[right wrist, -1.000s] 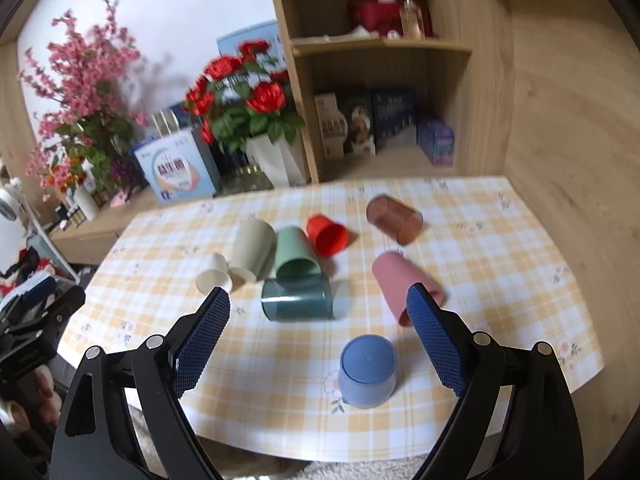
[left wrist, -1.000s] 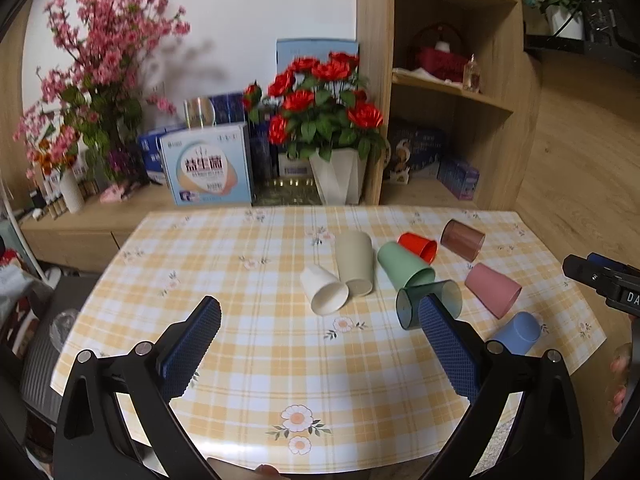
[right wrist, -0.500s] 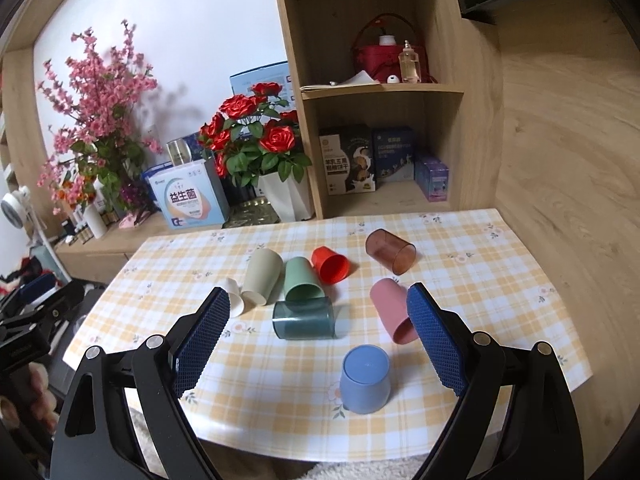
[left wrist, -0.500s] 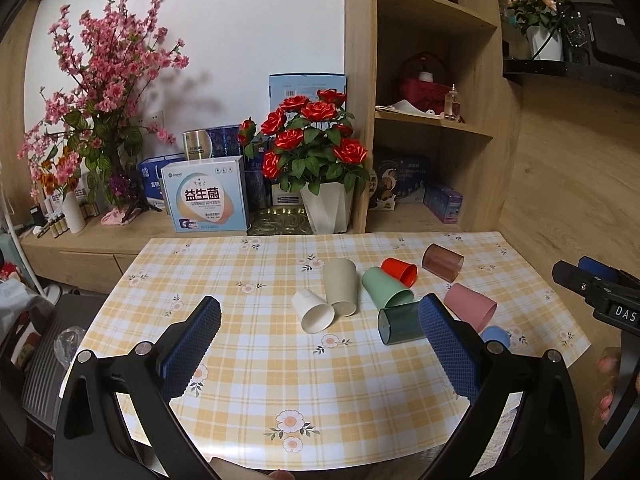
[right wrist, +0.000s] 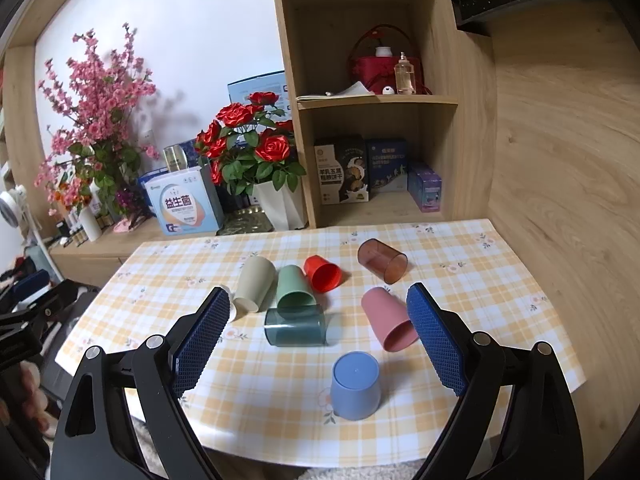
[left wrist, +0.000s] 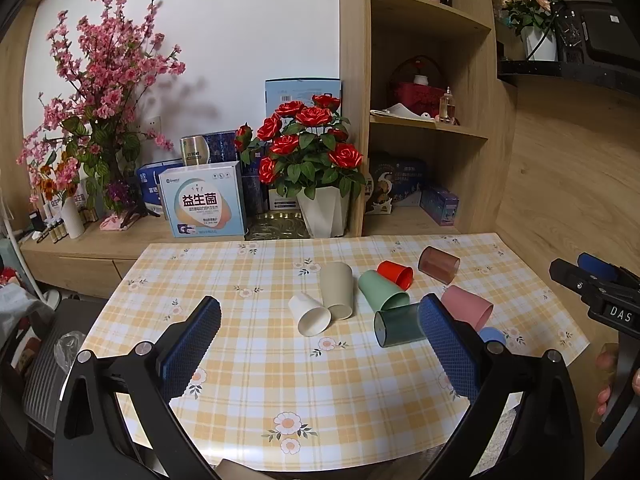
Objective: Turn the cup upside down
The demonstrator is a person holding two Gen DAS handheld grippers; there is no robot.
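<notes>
- Left gripper [left wrist: 320, 344]: jaws spread wide, nothing between the pads, held above the near edge of the tabletop [left wrist: 240, 392]; lower centre of the left wrist view.
- Right gripper [right wrist: 320, 336]: jaws likewise wide apart, empty, raised over the near side of the tabletop; lower centre of the right wrist view. It also shows at the right edge of the left wrist view.
- Blue cup [right wrist: 355, 385]: standing upside down, base up, on the checked cloth; lower centre of the right wrist view, between the right gripper's fingers in the frame but clear of both. In the left wrist view only a sliver shows behind the right-hand pad.
- Other cups all lie on their sides, mid-frame:
- Dark teal translucent cup [right wrist: 295, 326], just above the blue cup in the frame.
- Pink cup [right wrist: 388, 323], mouth toward the camera, partly behind the right-hand pad.
- Green cup [right wrist: 294, 286], touching the teal one or nearly; cannot tell which.
- Beige cup [right wrist: 254, 282], left of the green cup.
- White cup [left wrist: 309, 314], beside the beige cup; nearly hidden by the left pad in the right wrist view.
- Red cup [right wrist: 323, 273], right of the green cup.
- Brown translucent cup [right wrist: 382, 260], apart from the cluster, upper right of it.
- Rose pot [right wrist: 280, 204] and wooden shelf [right wrist: 376, 100] behind the tabletop, upper half of the frame.
</notes>
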